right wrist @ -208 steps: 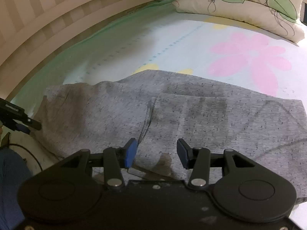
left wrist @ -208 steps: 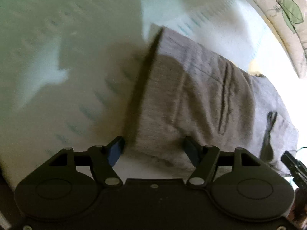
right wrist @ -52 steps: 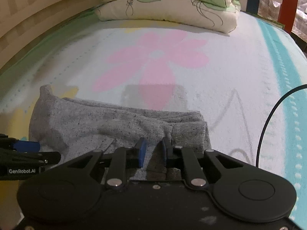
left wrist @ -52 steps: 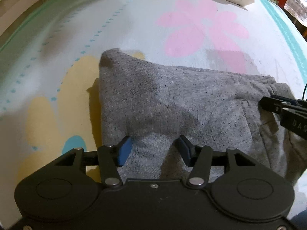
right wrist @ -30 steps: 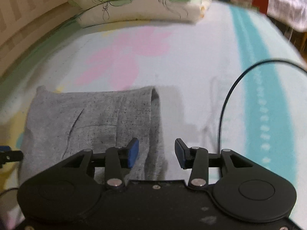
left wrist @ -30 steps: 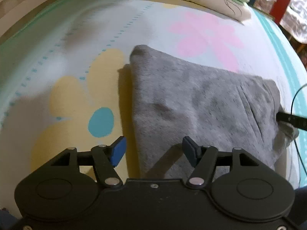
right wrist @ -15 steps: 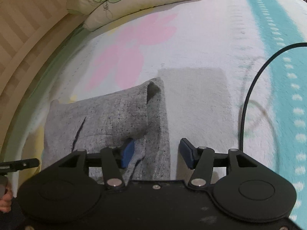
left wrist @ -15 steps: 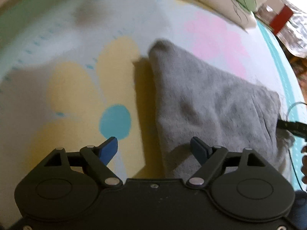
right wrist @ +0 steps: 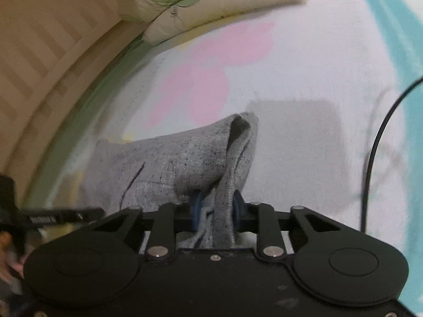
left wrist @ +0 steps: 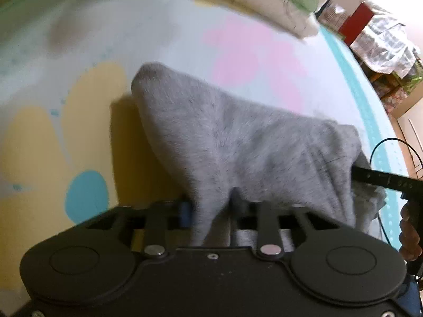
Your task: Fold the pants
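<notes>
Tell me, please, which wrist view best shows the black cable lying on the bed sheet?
The right wrist view: the black cable curves long across the bed sheet, unobstructed. The left wrist view shows only a thin loop of it at the right edge, behind the pants.

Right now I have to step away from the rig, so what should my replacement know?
Left gripper: shut on the near edge of the grey pants.
Right gripper: shut on the pants' other near corner, cloth bunched between its fingers.
Pants: folded into a compact bundle on the flowered bedsheet, near edge pulled up.
Left: probably carry that edge over for the last fold, release, smooth.
</notes>
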### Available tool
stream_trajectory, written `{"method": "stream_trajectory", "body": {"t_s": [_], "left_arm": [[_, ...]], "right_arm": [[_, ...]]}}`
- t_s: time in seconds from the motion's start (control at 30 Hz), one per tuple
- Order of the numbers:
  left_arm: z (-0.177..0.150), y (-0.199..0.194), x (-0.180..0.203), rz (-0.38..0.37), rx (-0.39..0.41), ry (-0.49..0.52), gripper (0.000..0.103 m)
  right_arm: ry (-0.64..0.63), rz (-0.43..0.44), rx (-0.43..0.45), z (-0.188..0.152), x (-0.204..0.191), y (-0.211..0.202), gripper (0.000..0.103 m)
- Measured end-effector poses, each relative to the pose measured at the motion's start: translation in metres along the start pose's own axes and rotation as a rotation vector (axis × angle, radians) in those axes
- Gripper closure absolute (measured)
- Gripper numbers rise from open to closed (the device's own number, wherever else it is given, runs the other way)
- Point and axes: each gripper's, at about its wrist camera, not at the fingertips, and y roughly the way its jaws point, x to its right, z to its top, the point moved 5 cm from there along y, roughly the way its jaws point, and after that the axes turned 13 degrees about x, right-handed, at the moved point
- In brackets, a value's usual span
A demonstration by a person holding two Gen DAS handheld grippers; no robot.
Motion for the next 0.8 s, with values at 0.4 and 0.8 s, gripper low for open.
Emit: {"method": "stream_trajectory", "body": {"t_s": [0.4, 0.8], "left_arm": [[0.051, -0.045, -0.039, 0.099, 0.129, -0.033, 0.084], [0.048, -0.027, -0.113, 0.358, 0.090, -0.120, 0.064]], "right_arm": [[-0.192, 0.057, 0.143, 0.050, -0.099, -0.001, 0.085], [-0.180, -0.205, 0.086, 0.046, -0.106, 0.099, 0.082]]}}
